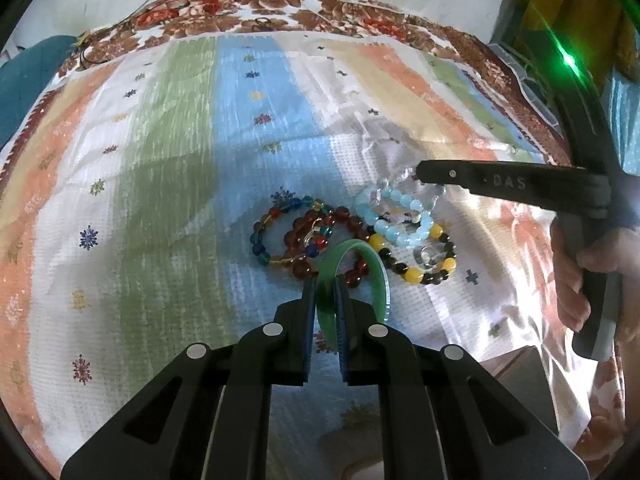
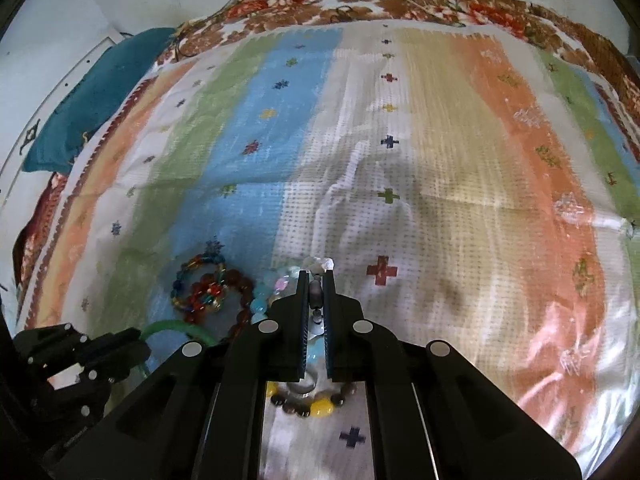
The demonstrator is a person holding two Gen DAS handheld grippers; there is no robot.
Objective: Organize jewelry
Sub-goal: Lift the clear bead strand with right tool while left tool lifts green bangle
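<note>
Bracelets, beaded, lie clustered at centre of the left wrist view on a striped cloth point(image 1: 168, 152): a multicolour bead bracelet point(image 1: 276, 232), a dark red bead bracelet point(image 1: 332, 240) overlapping it, a pale blue bead bracelet point(image 1: 396, 216), and a yellow-and-black bead bracelet point(image 1: 416, 264) at lower right of the group. Green bangle point(image 1: 360, 256), standing on edge at lower centre, is pinched by its near rim between the closed fingers of the left gripper point(image 1: 325, 292). Right gripper point(image 1: 418, 174) enters from the right edge, its tip at a clear bead bracelet point(image 1: 394, 179) beside the blue one; a hand point(image 1: 576, 280) holds its handle. Right wrist view: right gripper point(image 2: 316, 284), lower centre, fingers closed on the clear bead bracelet point(image 2: 320, 265), a small dark clasp between them. Red and multicolour bracelets point(image 2: 202, 292) lie lower left, the green bangle point(image 2: 176, 330) below them, yellow-and-black beads point(image 2: 320, 406) under the gripper body, the left gripper point(image 2: 80, 352) at the lower left edge.
</note>
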